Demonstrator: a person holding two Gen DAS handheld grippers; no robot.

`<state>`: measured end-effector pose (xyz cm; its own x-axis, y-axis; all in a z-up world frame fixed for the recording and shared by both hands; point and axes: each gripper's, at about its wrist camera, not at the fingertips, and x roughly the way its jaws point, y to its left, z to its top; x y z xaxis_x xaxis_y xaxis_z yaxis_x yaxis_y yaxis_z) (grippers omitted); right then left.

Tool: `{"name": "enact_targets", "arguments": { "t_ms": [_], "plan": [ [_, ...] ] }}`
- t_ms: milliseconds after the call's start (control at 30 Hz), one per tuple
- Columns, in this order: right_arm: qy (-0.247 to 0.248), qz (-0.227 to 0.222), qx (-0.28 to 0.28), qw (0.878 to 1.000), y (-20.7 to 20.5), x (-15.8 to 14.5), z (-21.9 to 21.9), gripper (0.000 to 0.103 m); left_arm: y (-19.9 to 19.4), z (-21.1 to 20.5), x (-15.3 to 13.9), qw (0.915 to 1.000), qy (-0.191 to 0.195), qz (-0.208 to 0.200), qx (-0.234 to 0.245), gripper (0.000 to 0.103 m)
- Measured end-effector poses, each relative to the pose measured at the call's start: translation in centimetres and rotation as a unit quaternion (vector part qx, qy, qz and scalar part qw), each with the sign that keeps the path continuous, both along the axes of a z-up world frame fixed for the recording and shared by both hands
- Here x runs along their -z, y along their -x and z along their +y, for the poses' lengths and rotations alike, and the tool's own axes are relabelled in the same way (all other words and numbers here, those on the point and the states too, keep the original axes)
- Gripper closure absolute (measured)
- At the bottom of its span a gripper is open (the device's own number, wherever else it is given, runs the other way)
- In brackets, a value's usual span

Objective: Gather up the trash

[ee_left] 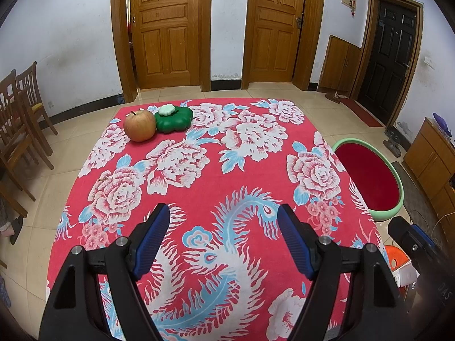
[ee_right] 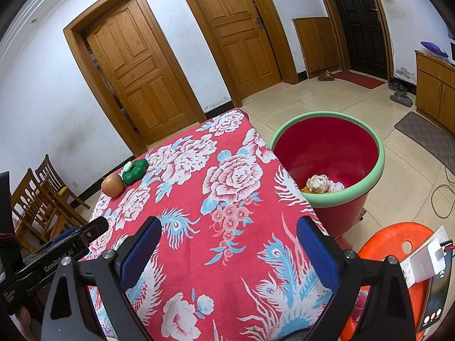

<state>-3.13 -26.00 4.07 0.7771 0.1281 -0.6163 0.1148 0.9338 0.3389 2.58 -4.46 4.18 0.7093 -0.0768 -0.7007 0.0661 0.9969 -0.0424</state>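
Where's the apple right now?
The apple sits on the far left part of the table in both wrist views, right beside the green flower-shaped container, across the table from the red bin.

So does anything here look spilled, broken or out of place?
Nothing stands out. The apple and green flower-shaped container sit upright side by side at the table's far corner, the cloth lies flat, and the peels are inside the bin, none spilled.

An apple (ee_left: 140, 126) and a flower-shaped container (ee_left: 174, 119) sat touching at the counter's (ee_left: 216, 167) far left corner; a bin (ee_right: 327, 167) holding scraps (ee_right: 318, 184) stood on the floor at the counter's right.
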Motion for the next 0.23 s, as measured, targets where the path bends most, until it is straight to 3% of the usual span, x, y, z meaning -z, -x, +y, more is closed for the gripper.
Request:
{"name": "enact_targets", "arguments": {
  "t_ms": [233],
  "plan": [
    [0.000,0.001,0.000,1.000,0.03,0.04,0.07,0.005,0.08,-0.05,0.03,1.0000,-0.001,-0.001,0.002,0.026]
  ]
}}
